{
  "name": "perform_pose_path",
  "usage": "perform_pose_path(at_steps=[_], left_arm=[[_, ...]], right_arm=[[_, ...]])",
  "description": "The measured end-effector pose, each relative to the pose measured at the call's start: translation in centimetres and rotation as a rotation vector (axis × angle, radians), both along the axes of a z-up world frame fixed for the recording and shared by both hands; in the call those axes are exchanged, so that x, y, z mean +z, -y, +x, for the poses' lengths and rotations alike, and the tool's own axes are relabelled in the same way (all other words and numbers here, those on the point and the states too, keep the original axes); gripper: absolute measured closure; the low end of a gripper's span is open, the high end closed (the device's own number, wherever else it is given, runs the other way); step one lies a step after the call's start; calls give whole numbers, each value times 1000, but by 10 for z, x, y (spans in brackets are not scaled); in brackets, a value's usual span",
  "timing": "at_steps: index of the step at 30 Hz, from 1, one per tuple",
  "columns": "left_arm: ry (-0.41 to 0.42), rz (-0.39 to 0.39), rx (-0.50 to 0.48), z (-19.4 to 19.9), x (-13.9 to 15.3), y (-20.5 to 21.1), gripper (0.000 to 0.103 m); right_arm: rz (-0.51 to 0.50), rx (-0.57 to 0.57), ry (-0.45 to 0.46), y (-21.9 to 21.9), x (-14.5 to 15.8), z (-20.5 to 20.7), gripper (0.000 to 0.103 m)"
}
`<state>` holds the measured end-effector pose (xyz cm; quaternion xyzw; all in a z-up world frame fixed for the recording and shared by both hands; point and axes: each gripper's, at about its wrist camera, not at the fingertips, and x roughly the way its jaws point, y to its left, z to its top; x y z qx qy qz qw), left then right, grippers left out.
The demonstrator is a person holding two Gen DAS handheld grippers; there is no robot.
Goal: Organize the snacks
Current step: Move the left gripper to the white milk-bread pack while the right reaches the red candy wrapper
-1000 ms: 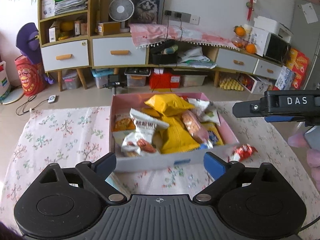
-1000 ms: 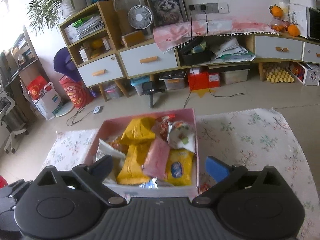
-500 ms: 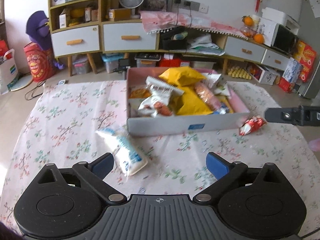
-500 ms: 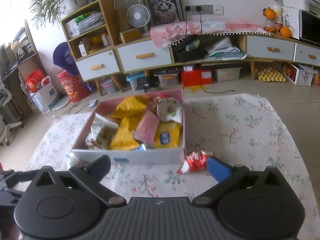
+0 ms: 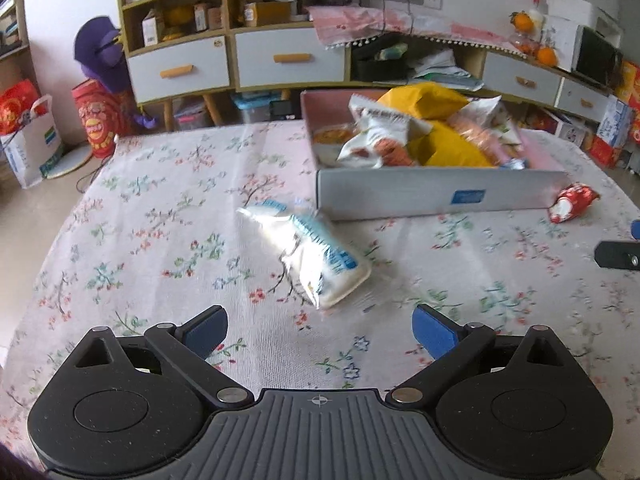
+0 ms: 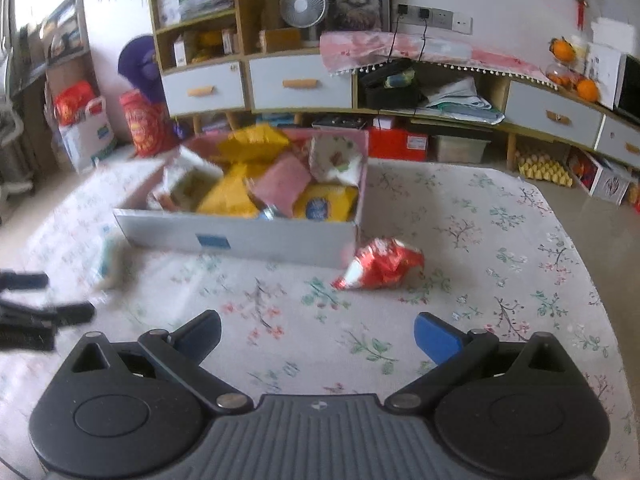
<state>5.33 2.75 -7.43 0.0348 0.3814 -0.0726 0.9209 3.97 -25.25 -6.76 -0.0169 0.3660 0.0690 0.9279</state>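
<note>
While both grippers hang above the cloth, notes as follows
Surface: flowered tablecloth (image 5: 152,216) over a table, rounded at its edges; mostly bare on the left half
Room: low cabinet with white drawers (image 6: 300,84) along the far wall, a fan (image 6: 302,4) on top, tiled floor between
Box: grey-walled box (image 5: 436,196) on the far right part of the cloth, heaped with snack bags, yellow ones uppermost
White bag: white-and-blue snack bag (image 5: 308,260) lies flat on the cloth, just beside the box's near left corner; long axis runs diagonally, far-left to near-right; blurred in the right wrist view
Red bag: crumpled red snack bag (image 6: 380,266) on the cloth, just beside the box's near right corner, long axis roughly left to right
Left gripper (image 5: 320,326): jaws wide, nothing between them, near side of the white bag
Right gripper (image 6: 318,330): jaws wide, holding nothing, near side of the red bag
Open room: bare cloth between each gripper and its bag; right of the red bag the cloth runs clear to the table edge
</note>
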Motion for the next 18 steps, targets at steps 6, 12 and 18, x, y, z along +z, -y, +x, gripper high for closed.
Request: perform_pose_path(at_steps=[6,12,18], left_arm=[[-9,-53,62,9,-12,-1,0],[37,-10,85,10,-17,8,0],[48,-13,117,19,-17,14,0]], right_arm=[[5,-55,-37,17,-20,13,13],[-15,-92,-42,23,-34,22,13],[-9,-92,-3,24,-37,35,13]])
